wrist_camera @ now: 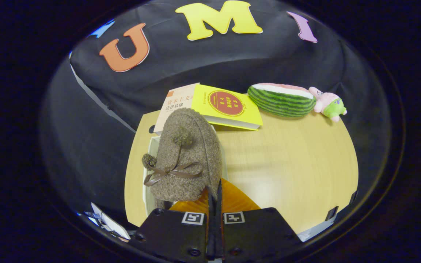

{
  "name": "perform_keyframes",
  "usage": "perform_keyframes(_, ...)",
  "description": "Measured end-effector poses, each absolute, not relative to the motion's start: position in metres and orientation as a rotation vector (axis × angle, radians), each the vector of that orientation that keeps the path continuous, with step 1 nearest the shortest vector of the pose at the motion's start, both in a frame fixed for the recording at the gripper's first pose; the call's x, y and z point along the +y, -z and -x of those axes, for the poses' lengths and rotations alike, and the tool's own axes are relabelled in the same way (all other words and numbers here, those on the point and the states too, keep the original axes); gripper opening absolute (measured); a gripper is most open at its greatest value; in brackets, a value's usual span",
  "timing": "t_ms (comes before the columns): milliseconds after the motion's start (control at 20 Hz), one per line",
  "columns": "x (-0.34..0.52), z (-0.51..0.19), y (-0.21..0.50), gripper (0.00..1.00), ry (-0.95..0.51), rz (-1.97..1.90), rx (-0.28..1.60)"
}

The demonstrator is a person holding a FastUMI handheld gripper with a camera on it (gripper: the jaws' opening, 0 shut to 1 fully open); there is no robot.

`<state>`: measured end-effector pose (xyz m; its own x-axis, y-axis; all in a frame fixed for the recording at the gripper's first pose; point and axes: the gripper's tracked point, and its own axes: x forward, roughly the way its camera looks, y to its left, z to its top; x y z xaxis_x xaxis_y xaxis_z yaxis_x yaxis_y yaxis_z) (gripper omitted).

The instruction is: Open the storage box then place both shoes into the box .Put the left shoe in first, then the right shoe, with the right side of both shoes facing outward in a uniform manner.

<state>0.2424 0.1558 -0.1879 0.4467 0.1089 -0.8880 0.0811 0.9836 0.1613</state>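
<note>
I see a shoe (190, 157), brown fuzzy fabric with pompoms and a ribbon bow, held just ahead of my gripper (215, 193), whose fingers are clenched on its rim. It hangs over a white box (152, 146). Beyond lie a yellow book (228, 107), a watermelon toy (281, 99) and a pink plush (327, 102) on the table (298, 164).

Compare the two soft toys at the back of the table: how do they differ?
The watermelon toy is a big slice shape, striped green with a pale and pink top; the pink plush figure is smaller, pink with a green part. The watermelon toy lies nearer the yellow book; the pink plush figure lies at its far end. Both rest on the table, well beyond the closed gripper holding the brown shoe.
</note>
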Motion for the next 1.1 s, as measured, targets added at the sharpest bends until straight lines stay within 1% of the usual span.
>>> perform_keyframes(200,0.181,-0.247,0.218,0.06,-0.067,-0.264,1.098)
perform_keyframes(550,0.162,-0.26,0.252,0.06,0.011,-0.221,1.042)
perform_keyframes(750,0.167,-0.26,0.256,0.07,0.006,-0.191,1.004)
perform_keyframes(950,0.173,-0.257,0.257,0.14,-0.004,-0.197,0.974)
perform_keyframes(1000,0.18,-0.255,0.259,0.22,-0.017,-0.214,0.978)
perform_keyframes(1050,0.186,-0.254,0.26,0.27,-0.039,-0.241,0.976)
perform_keyframes(1100,0.194,-0.255,0.255,0.42,-0.073,-0.262,0.967)
